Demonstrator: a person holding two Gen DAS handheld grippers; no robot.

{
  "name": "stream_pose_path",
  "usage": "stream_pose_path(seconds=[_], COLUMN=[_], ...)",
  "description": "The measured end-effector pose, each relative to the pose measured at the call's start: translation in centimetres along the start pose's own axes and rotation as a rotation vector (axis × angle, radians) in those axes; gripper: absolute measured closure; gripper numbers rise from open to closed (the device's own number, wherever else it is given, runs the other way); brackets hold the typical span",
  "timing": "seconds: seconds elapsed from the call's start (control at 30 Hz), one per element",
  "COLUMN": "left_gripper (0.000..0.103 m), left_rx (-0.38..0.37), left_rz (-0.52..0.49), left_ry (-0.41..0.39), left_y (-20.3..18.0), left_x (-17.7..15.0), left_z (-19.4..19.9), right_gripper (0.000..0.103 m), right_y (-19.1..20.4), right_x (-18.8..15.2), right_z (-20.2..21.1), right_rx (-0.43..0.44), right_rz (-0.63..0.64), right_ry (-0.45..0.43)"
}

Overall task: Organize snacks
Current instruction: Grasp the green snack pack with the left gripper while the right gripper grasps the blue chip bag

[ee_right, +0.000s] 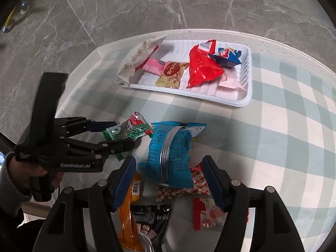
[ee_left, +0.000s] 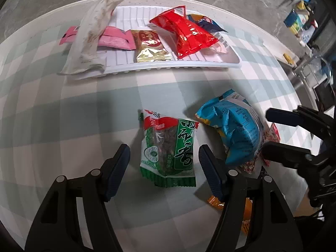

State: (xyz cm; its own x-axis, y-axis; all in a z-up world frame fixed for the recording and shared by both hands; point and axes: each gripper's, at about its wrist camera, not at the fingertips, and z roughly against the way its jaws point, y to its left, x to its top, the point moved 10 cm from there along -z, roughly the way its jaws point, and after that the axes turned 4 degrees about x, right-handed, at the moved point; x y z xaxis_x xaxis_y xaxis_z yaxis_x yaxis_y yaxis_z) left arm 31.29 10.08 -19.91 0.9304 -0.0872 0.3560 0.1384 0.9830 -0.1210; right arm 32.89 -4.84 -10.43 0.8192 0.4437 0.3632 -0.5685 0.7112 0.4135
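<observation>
Green packet [ee_left: 168, 147] lengthwise between left claw [ee_left: 163, 157]

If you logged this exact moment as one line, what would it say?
left gripper: open, straddling green packet | right gripper: open over blue packet | tray: partly filled

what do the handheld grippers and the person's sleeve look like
Both the left gripper and the right gripper are black plastic with silver pivot pins and dark blue textured pads on the fingers. The left one carries grey lettering. The sleeve is grey knit.
</observation>
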Motion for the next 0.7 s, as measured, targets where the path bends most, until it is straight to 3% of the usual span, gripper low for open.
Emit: stream_pose_path(seconds=[0.47,0.53,0.57,0.63,0.7], left_gripper=[0.037,0.037,0.037,0.042,0.055], left_rx=[0.022,0.017,0.015,0.009,-0.007], left_rz=[-0.081,-0.111,-0.124,-0.151,-0.173], left_ry=[0.011,0.009,0.007,-0.002,-0.013], left_y=[-1.3,-1.7,-1.9,-2.4,-2.8], left_x=[0.8,0.7,0.7,0.6,0.6], left_z=[-1.2,-1.3,-1.3,-1.4,-1.3], right_gripper=[0.035,0.037,0.043,0.047,0.050], right_y=[-0.3,-0.3,-0.3,-0.3,-0.1], right_x=[0.3,0.3,0.3,0.3,0.4], right_z=[-3.2,-3.6,-3.8,-3.9,-3.9], right_rx=[-0.030,-0.038,-0.035,-0.025,-0.033], right_rz=[0.035,0.044,0.048,0.052,0.076], right_ry=[0.057,0.066,0.071,0.073,0.065])
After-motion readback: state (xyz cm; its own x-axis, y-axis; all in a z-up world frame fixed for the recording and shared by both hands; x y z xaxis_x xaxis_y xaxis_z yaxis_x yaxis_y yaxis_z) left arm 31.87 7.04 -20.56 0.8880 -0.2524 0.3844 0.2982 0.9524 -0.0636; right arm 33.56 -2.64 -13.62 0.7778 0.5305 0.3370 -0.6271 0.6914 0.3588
